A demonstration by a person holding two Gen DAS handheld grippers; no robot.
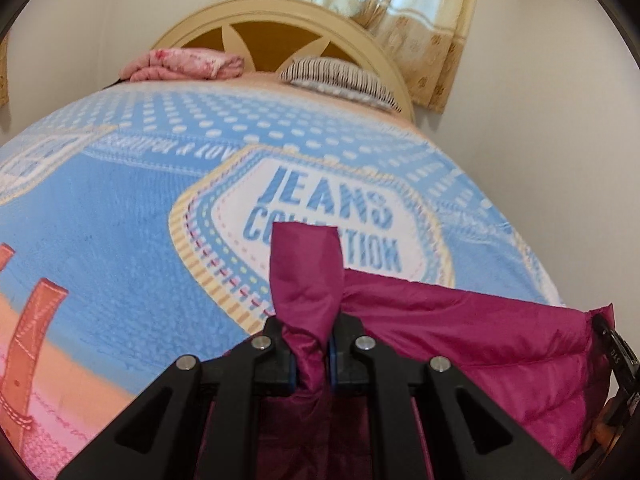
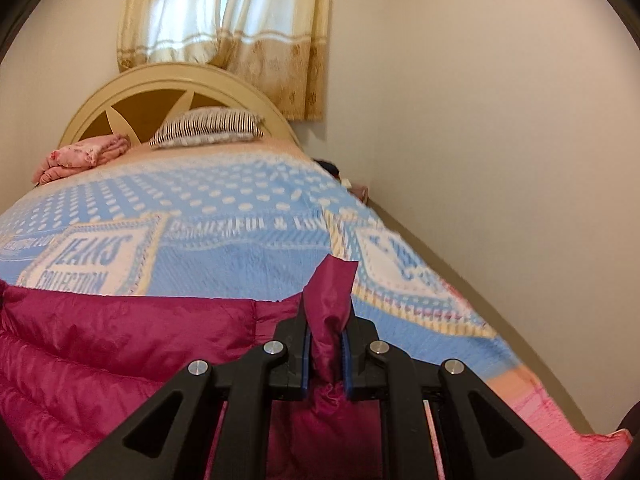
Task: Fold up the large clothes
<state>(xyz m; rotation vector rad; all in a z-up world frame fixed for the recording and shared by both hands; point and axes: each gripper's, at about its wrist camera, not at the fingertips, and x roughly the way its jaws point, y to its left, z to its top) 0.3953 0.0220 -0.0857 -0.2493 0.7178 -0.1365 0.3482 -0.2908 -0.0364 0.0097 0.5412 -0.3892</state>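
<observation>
Left hand-held gripper (image 1: 310,356) clenched on a bunched corner of the magenta puffer jacket (image 1: 480,340), fabric poking up past the pads. Right hand-held gripper (image 2: 326,360) likewise clenched on another bunched corner of the jacket (image 2: 120,340). Jacket stretched between the two, over the near end of the bed, above the blue blanket (image 1: 120,220) printed "JEANS COLLECTION". Farther up the bed, against the headboard (image 2: 180,80): striped pillow (image 2: 208,126) and folded pink cloth (image 2: 80,156). Curtain (image 2: 224,20) above the headboard.

Soft window (image 2: 224,12) daylight; fisheye edges bend, blurred.
</observation>
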